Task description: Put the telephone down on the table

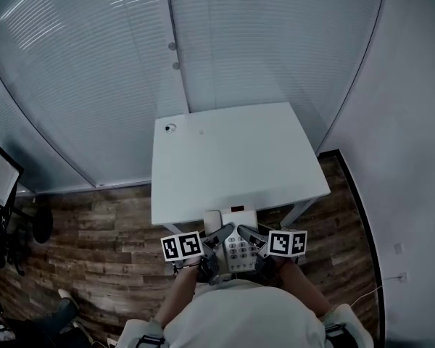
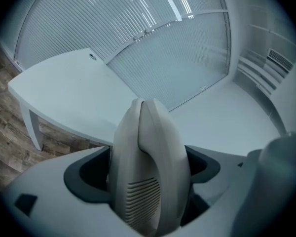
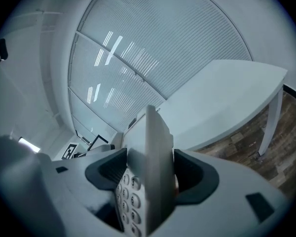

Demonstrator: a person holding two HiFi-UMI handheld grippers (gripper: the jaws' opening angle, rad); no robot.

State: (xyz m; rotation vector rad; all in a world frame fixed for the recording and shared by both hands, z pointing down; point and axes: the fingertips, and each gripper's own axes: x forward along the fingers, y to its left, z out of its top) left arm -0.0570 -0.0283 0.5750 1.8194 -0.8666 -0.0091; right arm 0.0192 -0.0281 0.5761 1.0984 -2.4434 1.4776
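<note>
A cream desk telephone [image 1: 233,239] with a keypad and a handset on its left side is held in the air just before the near edge of the white table [image 1: 232,162]. My left gripper [image 1: 216,241] is shut on the telephone's handset side; the handset [image 2: 148,167] fills the gap between its jaws. My right gripper [image 1: 251,239] is shut on the telephone's right edge, with the keypad [image 3: 130,199] showing between its jaws. The phone hangs over the wooden floor, apart from the tabletop.
The white table carries only a small round cable port [image 1: 170,128] at its far left corner. Glass walls with blinds [image 1: 203,42] stand behind it and a white wall [image 1: 406,136] to the right. Dark equipment [image 1: 0,194] stands at the far left on the wooden floor [image 1: 94,245].
</note>
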